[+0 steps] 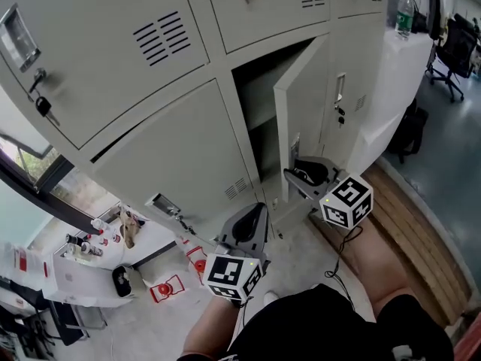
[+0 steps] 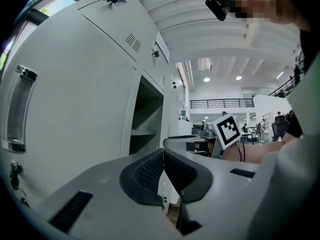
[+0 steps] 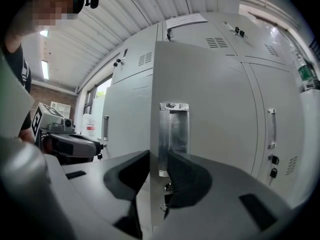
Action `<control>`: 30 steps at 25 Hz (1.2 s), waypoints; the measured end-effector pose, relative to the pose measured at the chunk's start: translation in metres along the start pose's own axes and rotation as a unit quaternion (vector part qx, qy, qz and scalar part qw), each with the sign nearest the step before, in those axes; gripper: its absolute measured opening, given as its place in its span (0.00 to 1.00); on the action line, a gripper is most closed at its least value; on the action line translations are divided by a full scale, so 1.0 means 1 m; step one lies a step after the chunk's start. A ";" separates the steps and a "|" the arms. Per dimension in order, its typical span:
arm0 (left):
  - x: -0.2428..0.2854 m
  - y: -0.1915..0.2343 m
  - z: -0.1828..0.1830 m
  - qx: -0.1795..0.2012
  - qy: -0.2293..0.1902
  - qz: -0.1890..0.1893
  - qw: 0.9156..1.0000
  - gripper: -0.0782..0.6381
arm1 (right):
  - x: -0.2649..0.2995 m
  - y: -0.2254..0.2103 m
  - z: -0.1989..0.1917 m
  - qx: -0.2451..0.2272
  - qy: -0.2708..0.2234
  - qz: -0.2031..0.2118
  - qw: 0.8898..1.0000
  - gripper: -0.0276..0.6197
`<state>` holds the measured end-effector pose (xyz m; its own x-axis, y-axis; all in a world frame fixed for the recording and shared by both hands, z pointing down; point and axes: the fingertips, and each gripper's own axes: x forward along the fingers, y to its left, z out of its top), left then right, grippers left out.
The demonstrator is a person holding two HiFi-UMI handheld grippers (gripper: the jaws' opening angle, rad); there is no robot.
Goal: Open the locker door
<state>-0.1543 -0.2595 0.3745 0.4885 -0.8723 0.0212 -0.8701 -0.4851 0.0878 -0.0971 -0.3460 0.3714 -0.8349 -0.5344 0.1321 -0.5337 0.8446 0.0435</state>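
The grey locker door (image 1: 302, 115) stands partly ajar, with the dark locker opening (image 1: 258, 100) and a shelf showing behind it. My right gripper (image 1: 301, 174) is at the door's free edge low down. In the right gripper view the door's edge (image 3: 156, 109) runs between the jaws, and both pads press on it just below the metal handle recess (image 3: 173, 132). My left gripper (image 1: 251, 224) hangs lower and to the left, apart from the lockers. Its jaws (image 2: 163, 170) are shut with nothing between them.
Closed lockers surround the open one; keys hang in a lock at the upper left (image 1: 42, 105) and on the neighbouring door (image 3: 272, 166). A bottle (image 1: 404, 15) stands on the unit to the right. A wooden platform (image 1: 415, 224) and an office chair (image 1: 457, 45) lie right.
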 end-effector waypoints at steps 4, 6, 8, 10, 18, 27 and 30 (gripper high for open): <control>0.008 -0.011 0.001 0.002 -0.001 -0.011 1.000 0.13 | -0.013 0.000 -0.003 -0.006 0.003 0.009 1.000 0.29; 0.011 -0.017 0.003 0.002 -0.003 -0.015 1.000 0.13 | -0.020 -0.001 -0.004 -0.008 0.005 0.016 1.000 0.29; 0.015 -0.023 0.005 0.002 -0.006 -0.018 1.000 0.13 | -0.028 -0.002 -0.004 -0.010 0.005 0.020 1.000 0.30; 0.018 -0.031 0.006 0.002 -0.007 -0.023 1.000 0.13 | -0.037 -0.004 -0.005 -0.012 0.006 0.024 1.000 0.30; 0.022 -0.048 0.001 -0.002 0.001 -0.035 0.999 0.13 | -0.069 -0.012 -0.008 -0.016 0.002 0.037 0.999 0.31; 0.030 -0.066 -0.013 -0.015 0.012 -0.066 0.998 0.13 | -0.092 -0.020 -0.006 -0.040 0.014 -0.047 0.998 0.36; 0.031 -0.073 -0.017 -0.019 0.014 -0.078 0.997 0.13 | -0.088 -0.018 -0.004 -0.044 0.019 -0.112 0.993 0.46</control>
<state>-0.0747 -0.2505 0.3860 0.6202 -0.7838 0.0328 -0.7801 -0.6119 0.1303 -0.0131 -0.3137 0.3633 -0.6900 -0.7090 0.1456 -0.6901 0.7051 0.1628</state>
